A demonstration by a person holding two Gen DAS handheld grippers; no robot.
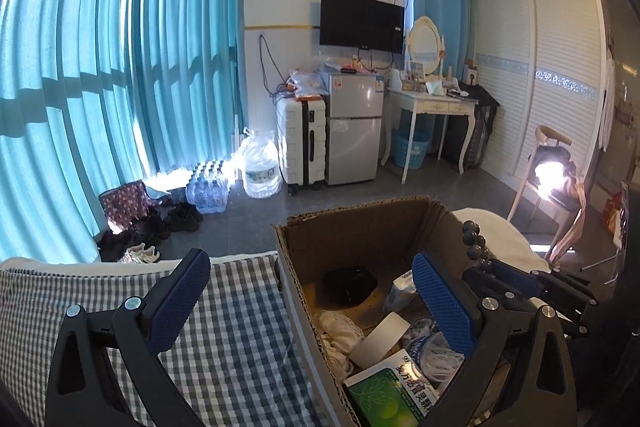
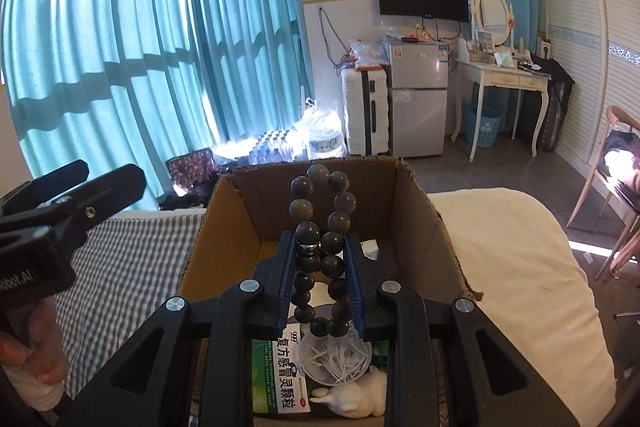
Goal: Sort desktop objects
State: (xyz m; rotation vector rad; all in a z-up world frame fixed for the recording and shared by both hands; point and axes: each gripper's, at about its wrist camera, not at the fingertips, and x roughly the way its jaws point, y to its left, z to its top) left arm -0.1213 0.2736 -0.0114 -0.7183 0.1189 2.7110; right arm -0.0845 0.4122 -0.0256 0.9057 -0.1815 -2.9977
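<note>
The bed [image 2: 500, 267] carries an open cardboard box [image 2: 424, 227]. Left of the box a checked cloth [image 1: 224, 327] lies on the bed; on the right side a white blanket [image 2: 520, 307] covers it. The box stands between the two, touching the cloth.

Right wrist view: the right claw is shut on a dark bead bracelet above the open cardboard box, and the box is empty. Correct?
Not quite. The right claw does grip the bead bracelet over the cardboard box, but the box is not empty: the right wrist view shows a green medicine box and other items inside.
</note>
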